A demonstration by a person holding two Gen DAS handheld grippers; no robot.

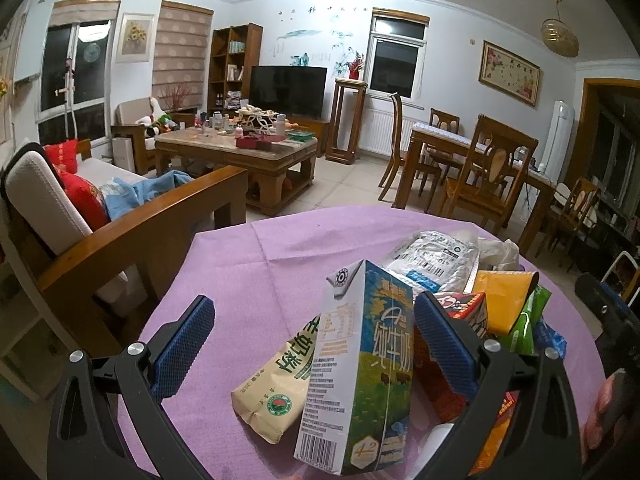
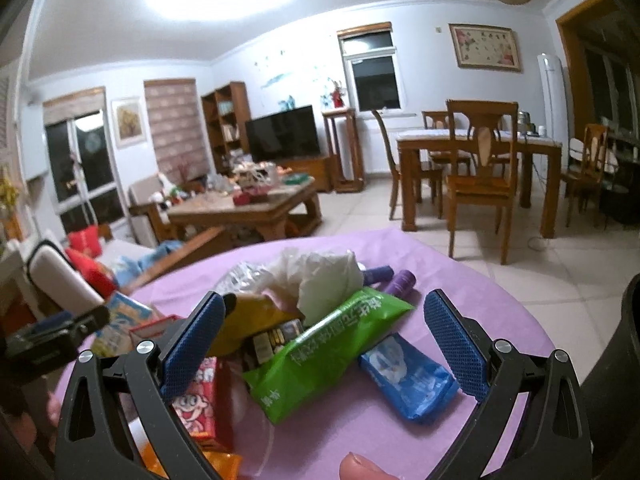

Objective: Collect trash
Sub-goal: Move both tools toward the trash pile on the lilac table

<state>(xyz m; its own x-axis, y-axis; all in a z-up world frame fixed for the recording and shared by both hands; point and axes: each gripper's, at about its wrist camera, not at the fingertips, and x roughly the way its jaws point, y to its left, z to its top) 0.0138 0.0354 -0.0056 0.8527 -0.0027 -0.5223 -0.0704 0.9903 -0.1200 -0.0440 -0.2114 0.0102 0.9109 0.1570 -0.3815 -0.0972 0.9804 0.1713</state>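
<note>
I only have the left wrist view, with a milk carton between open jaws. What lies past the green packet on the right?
Observer: A blue packet lies flat on the purple cloth, just beside the green packet.
Operator: Is the right gripper on anything?
Observer: No. The right gripper is open above the green packet, pads clear of it.
Operator: Anything behind the white plastic bag?
Observer: Two purple rolls lie behind the white plastic bag.

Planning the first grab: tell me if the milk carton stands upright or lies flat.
Upright. In the left wrist view the milk carton stands on its base, gable top up.
</note>
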